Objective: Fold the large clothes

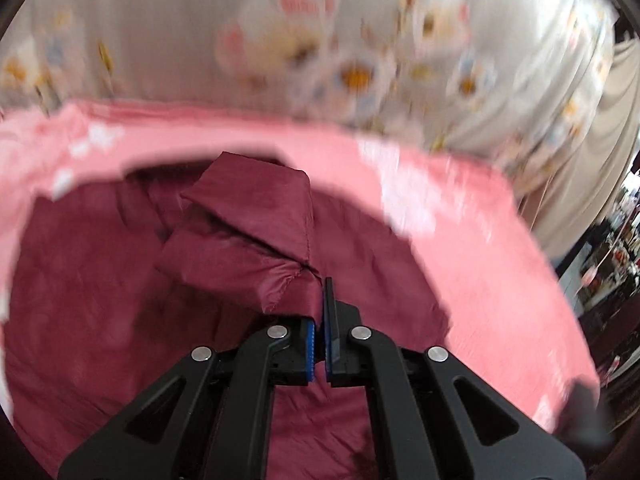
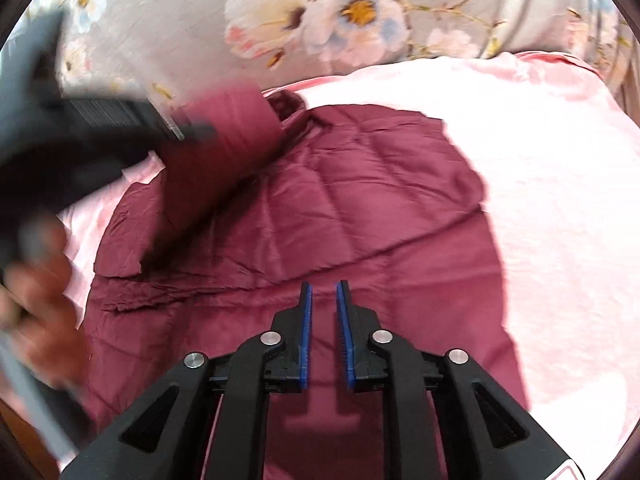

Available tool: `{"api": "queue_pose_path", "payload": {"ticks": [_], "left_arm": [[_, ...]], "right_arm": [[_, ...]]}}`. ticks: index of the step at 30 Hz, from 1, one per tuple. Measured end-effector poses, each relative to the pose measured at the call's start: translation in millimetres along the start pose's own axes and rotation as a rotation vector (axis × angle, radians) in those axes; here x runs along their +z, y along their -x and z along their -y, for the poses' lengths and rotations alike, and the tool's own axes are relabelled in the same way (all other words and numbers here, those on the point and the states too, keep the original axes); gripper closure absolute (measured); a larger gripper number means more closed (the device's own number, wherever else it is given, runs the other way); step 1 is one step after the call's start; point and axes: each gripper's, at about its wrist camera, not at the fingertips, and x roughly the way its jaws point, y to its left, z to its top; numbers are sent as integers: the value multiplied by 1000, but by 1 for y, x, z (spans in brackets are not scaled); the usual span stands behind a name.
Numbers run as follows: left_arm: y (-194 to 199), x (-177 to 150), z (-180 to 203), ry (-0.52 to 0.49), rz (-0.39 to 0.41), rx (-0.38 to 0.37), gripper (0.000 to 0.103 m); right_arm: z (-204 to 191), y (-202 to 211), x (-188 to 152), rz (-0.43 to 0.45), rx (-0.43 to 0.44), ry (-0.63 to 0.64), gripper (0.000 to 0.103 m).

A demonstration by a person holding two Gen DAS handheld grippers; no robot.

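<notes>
- Dark red, puffy cloth: that is the big quilted garment [image 2: 360,208], and it lies spread out on the pink sheet [image 2: 560,200] of the bed.
- The garment covers the middle of the bed. Pink sheet shows past it on the right side, and a thin strip shows on the left.
- At the far edge of the bed there is a grey cover with big flowers [image 2: 320,12] on it.
- The left claw [image 1: 320,304] is shut tight on a corner of the dark red cloth. A stitched hem [image 1: 280,292] is bunched up right at its blue pads.
- That corner makes a lifted flap [image 1: 248,216], folded over the rest of the garment.
- In the right claw's view, the left tool [image 2: 100,128] is blurry near the far left corner, with a sleeve-like roll of red cloth [image 2: 224,140] hanging by it.
- A person's hand [image 2: 40,300] shows at the left edge, also blurry.
- The right claw [image 2: 324,292] is a little open, with nothing between its pads. It hangs over the near part of the garment.
</notes>
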Motion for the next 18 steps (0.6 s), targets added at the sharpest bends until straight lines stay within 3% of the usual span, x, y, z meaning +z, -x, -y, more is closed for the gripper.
{"api": "queue_pose_path", "payload": {"ticks": [3, 5, 6, 10, 13, 16, 18], "left_arm": [[-25, -33, -6, 40, -83, -2, 95], [-27, -42, -10, 66, -86, -15, 70], [-21, -45, -14, 92, -80, -37, 52], [38, -53, -44, 202, 60, -122, 16], [78, -57, -88, 311, 154, -107, 12], [104, -68, -146, 468, 191, -89, 11], [109, -75, -182, 543, 193, -26, 11]], "right_arm": [[9, 7, -5, 11, -22, -3, 75], [12, 10, -6, 18, -26, -8, 63], [13, 12, -6, 24, -26, -10, 60], [11, 22, 2, 64, 3, -6, 45], [11, 24, 13, 85, 34, -21, 37], [-1, 19, 25, 94, 57, -10, 36], [-15, 14, 28, 90, 71, 35, 32]]}}
